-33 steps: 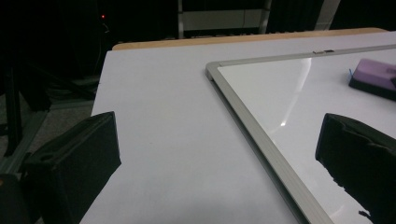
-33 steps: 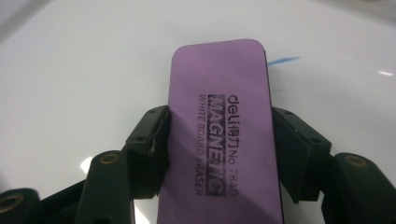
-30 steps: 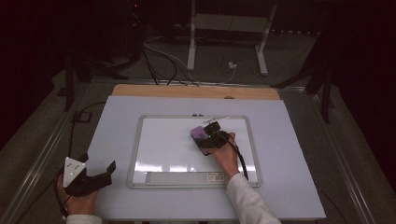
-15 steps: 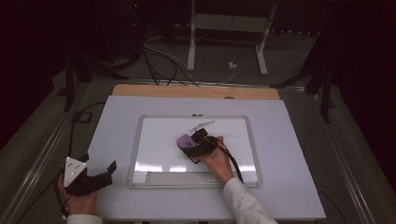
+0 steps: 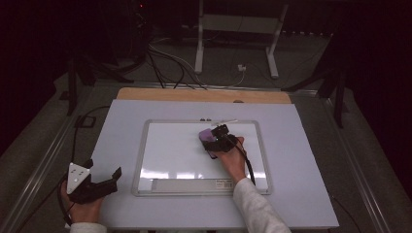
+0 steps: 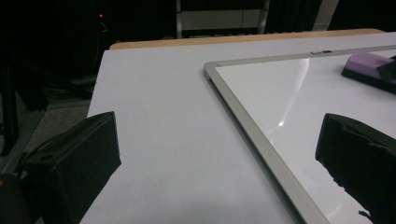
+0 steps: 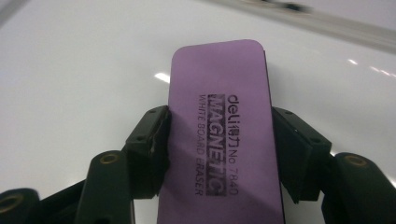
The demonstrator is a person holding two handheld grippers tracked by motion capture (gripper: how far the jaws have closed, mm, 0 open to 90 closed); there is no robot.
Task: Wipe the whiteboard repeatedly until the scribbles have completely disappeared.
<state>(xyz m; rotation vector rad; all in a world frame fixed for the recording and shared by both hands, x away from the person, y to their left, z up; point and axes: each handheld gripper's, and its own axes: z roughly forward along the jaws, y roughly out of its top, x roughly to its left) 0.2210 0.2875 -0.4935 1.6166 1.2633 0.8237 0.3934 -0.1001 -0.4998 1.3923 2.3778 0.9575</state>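
Observation:
A white whiteboard (image 5: 170, 150) with a silver frame lies flat in the middle of the pale table (image 5: 301, 145). My right gripper (image 5: 219, 141) is shut on a purple magnetic whiteboard eraser (image 5: 209, 136), which rests on the upper right part of the board. In the right gripper view the two black pads press on the long sides of the eraser (image 7: 224, 126), printed side up. My left gripper (image 5: 104, 182) is held at the table's near left corner, open with nothing between its jaws. Its own view has the board's corner (image 6: 211, 69) and the eraser (image 6: 369, 67) farther off.
A thin pale stick-like object (image 5: 224, 122) lies at the board's top edge. A wooden strip (image 5: 204, 95) runs along the table's far side. Beyond it are cables (image 5: 170, 63) and a white stand (image 5: 238, 29) on the dark floor. Bare table surrounds the board.
The right gripper slid the eraser a little to the left and nearer on the board, then back to the right and farther. The left gripper stayed still.

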